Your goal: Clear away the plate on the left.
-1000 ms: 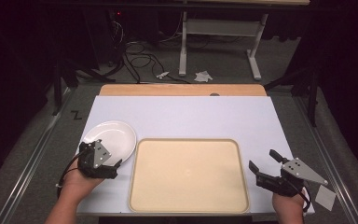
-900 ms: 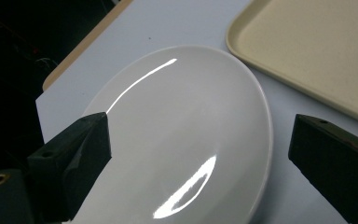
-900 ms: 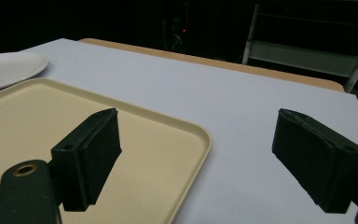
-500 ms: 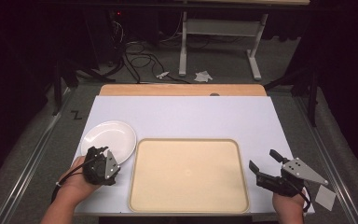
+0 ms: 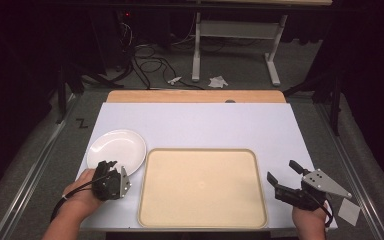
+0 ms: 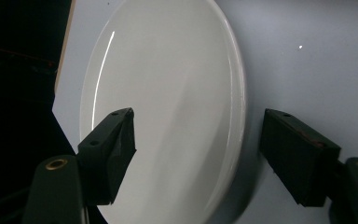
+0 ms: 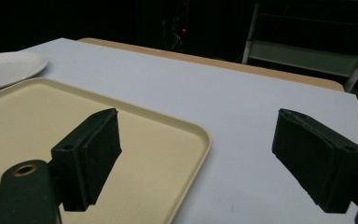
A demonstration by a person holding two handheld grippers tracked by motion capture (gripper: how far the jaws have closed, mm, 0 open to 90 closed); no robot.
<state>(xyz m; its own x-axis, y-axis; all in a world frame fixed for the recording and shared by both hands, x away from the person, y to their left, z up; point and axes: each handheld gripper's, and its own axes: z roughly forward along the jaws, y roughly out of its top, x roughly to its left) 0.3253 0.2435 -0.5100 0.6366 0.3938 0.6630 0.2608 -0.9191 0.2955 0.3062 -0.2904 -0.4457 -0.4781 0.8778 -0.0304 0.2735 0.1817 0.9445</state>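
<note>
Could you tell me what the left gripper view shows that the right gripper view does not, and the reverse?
The left gripper view alone shows the left gripper, jaws open, one over the white plate and one past its rim. The right gripper view alone shows the right gripper, jaws open, one over a corner of the beige tray and one past it. Both show the plate, seen far off at the right gripper view's left edge, and the pale table.
</note>
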